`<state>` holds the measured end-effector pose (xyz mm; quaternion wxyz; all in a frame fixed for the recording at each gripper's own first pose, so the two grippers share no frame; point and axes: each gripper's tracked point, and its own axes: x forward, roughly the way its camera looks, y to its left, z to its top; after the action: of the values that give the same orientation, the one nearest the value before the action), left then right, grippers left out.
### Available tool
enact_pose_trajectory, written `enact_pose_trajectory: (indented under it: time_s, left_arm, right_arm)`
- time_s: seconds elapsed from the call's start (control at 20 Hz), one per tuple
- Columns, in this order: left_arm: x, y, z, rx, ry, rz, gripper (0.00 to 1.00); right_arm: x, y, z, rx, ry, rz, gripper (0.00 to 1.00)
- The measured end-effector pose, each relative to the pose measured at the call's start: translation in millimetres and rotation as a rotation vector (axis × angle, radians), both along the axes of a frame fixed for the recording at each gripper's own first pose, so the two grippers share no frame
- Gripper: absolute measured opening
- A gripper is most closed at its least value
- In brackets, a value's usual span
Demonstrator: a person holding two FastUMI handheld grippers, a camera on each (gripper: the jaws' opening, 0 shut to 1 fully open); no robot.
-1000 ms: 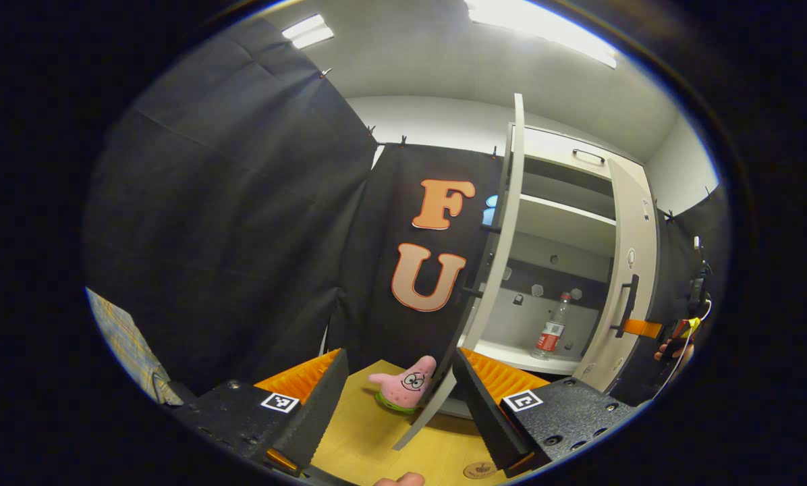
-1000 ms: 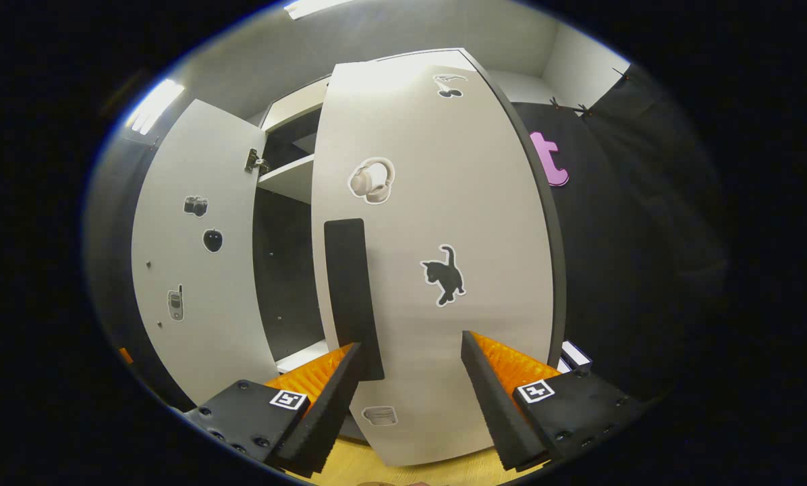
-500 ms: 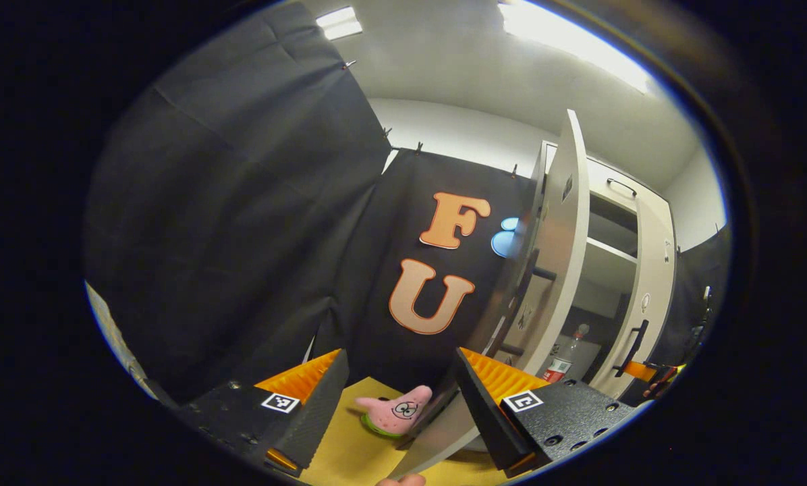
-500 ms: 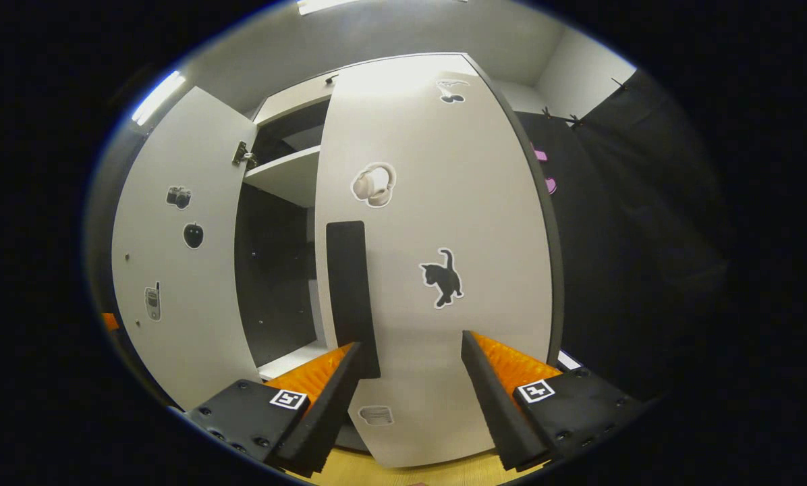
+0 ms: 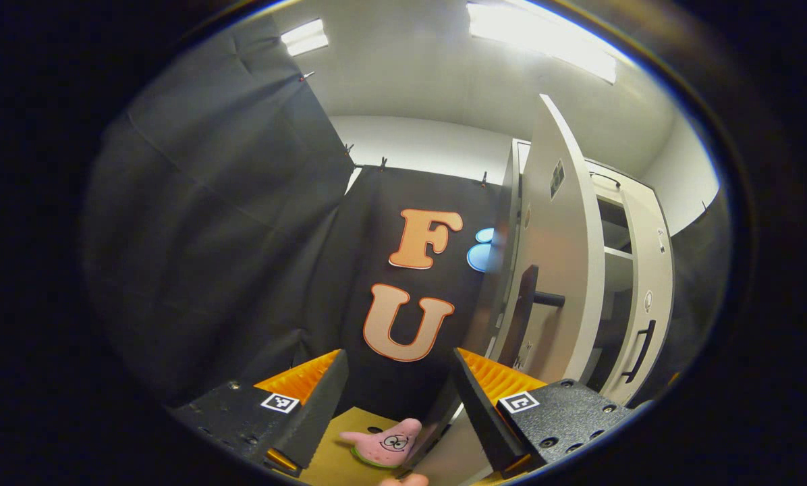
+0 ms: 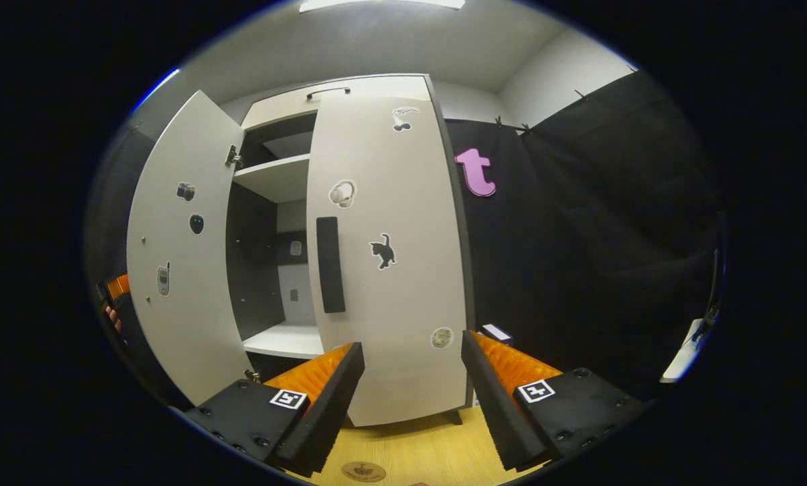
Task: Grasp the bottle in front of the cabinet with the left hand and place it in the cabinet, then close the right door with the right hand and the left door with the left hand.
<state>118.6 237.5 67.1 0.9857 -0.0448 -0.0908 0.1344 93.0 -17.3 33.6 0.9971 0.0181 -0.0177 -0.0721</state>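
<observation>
My left gripper (image 5: 398,358) is open and empty, just left of the white cabinet's left door (image 5: 562,270). That door stands partly open, its outer face and dark handle (image 5: 526,310) turned towards me. The right door (image 5: 648,304) looks flush with the cabinet. My right gripper (image 6: 411,344) is open and empty, a short way back from the right door (image 6: 390,270) and its dark handle (image 6: 330,264). In the right gripper view the left door (image 6: 174,256) hangs ajar, with the left gripper (image 6: 115,290) and a hand behind its edge. The bottle is hidden.
A pink star-shaped plush toy (image 5: 383,442) lies on the wooden table (image 6: 417,452) by the left door's bottom corner. The cabinet's lower shelf (image 6: 285,339) shows through the gap between the doors. Black cloth walls stand on both sides.
The left door has swung towards the cabinet and now hides the bottle; my left gripper moved round to its outer side. My right gripper pulled back from the right door.
</observation>
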Motion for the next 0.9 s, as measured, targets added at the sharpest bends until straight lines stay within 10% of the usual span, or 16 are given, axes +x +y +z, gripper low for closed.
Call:
enact_pose_trajectory:
  time_s: [0.9]
  left_arm:
    - [32,-152,-24,0.002,0.084,-0.276,0.87]
  right_arm:
    - [-69,-37,-13,-0.004,0.007,-0.028,0.97]
